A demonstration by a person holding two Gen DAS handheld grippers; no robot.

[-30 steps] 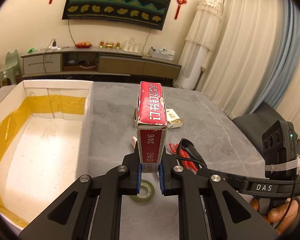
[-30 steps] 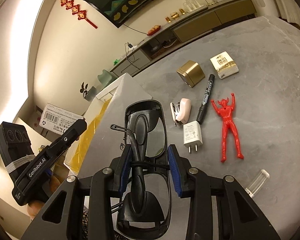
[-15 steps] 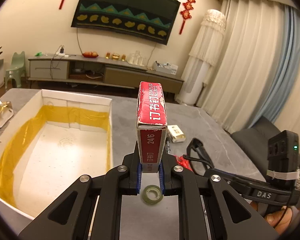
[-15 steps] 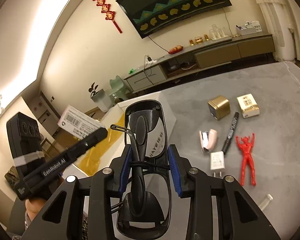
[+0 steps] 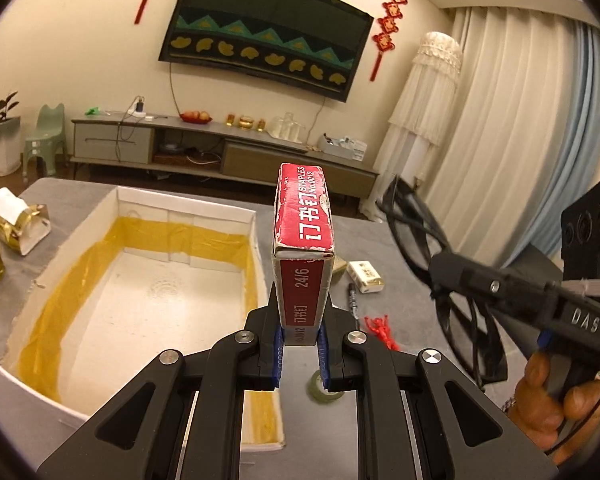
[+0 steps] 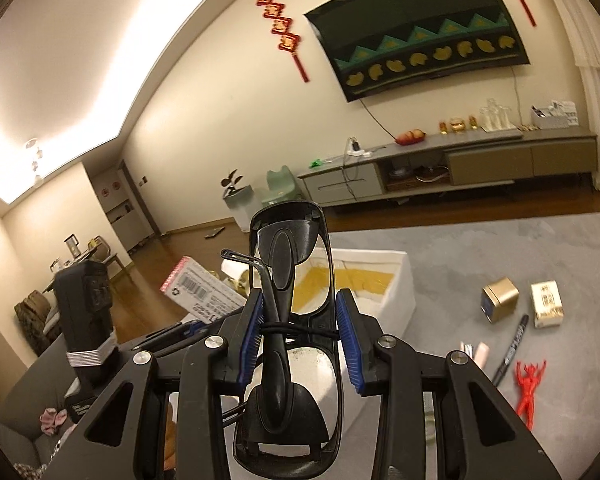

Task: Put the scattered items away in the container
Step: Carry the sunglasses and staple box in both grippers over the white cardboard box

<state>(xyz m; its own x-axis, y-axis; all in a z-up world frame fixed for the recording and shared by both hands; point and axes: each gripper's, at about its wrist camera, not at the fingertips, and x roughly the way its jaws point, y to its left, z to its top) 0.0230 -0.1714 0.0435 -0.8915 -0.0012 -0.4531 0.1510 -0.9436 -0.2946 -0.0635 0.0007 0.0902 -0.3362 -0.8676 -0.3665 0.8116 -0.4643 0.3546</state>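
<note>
Grey stone surface fills the foreground of a living room, with a dark patterned hanging on the far wall and a long low cabinet beneath it. On that surface sits your container, a white foam box lined along its inner walls with yellow tape; its floor is bare. Your left claw is clamped on a red staple box, held upright on end between the blue pads, up above the surface near the container's right wall. Directly below it on the surface lies a small roll of clear tape. Your right claw grips a pair of dark sunglasses with its temples folded, the frame standing lengthwise between the pads and pointing toward the foam box. From the left view, your right hand wraps the handle of that claw at the right edge. Scattered on the surface to the right of the container you have a gold cube box, a small cream carton beside it, a black marker, a pink stapler partly hidden by the claw, and a red toy figure lying flat nearest you. A gold-and-white bag stands on the far side of the container.
</note>
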